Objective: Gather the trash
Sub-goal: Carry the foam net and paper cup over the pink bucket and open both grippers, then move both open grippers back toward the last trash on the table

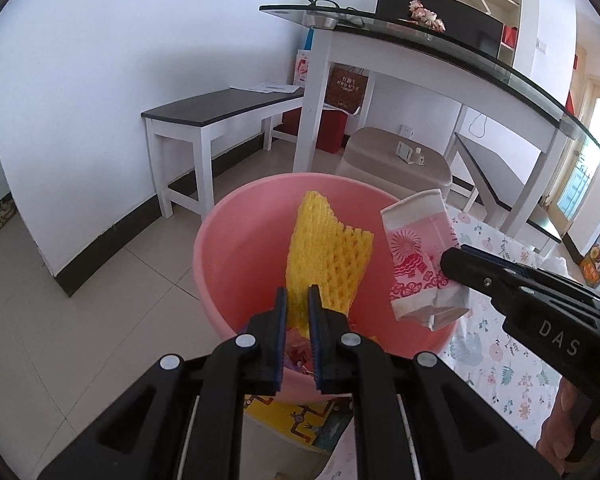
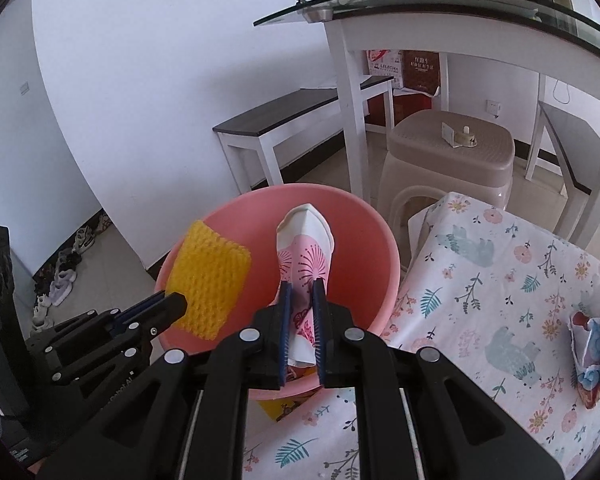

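Note:
A pink plastic basin (image 1: 236,248) (image 2: 364,240) stands beside the flowered table edge. My left gripper (image 1: 298,294) is shut on a yellow foam fruit net (image 1: 324,256) (image 2: 208,280), which hangs over the basin's opening. My right gripper (image 2: 301,285) is shut on a flattened pink-and-white paper cup (image 2: 306,248) (image 1: 420,264), also held above the basin. Each gripper shows in the other's view: the right one (image 1: 450,258) at the right, the left one (image 2: 176,304) at the lower left. Some colourful scraps (image 1: 298,354) lie low in the basin, mostly hidden behind my left fingers.
A flowered tablecloth (image 2: 500,280) covers the table at right, with a crumpled red-and-blue wrapper (image 2: 592,344) on it. Behind the basin stand a beige plastic stool (image 2: 452,160), a white glass-topped table (image 2: 440,12) and a dark-topped bench (image 1: 220,112). Shoes (image 2: 64,268) line the wall.

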`<state>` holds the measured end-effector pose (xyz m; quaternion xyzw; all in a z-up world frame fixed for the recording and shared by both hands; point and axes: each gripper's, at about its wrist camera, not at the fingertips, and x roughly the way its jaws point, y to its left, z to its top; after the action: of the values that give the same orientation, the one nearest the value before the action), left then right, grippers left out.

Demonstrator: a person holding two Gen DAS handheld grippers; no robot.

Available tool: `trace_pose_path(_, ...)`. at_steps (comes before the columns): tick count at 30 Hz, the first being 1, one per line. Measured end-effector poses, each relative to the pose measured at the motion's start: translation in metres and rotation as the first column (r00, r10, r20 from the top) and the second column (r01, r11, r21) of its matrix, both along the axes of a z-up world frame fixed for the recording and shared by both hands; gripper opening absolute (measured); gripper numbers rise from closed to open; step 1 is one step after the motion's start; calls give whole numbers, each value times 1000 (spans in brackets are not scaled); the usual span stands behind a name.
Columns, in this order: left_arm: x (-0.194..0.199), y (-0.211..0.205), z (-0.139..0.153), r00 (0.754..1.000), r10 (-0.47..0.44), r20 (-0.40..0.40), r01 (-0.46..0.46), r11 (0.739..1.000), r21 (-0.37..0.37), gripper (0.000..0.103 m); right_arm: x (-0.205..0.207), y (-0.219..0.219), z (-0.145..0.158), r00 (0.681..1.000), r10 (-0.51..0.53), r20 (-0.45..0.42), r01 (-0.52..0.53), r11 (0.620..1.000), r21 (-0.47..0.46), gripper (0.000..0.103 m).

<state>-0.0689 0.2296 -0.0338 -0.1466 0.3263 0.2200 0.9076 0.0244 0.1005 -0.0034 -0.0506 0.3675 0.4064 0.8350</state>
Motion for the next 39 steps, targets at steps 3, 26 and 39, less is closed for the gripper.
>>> trace_pose_path(3,2,1,0,1000,3,2,-3,1000,1,10,0,1,2,1000,2,7,-2,1000,3,10)
trace_pose_path(26,-3,2,6,1000,11,25,-11,1000,-8,30,2,-2,3,1000,5,-23,-5,1000,-3,21)
trace_pose_path(39,-4,-5,15,1000,-2,28,1,1000,6,33,-11,-17,5,1000,0,-9,0,1000,-11,30)
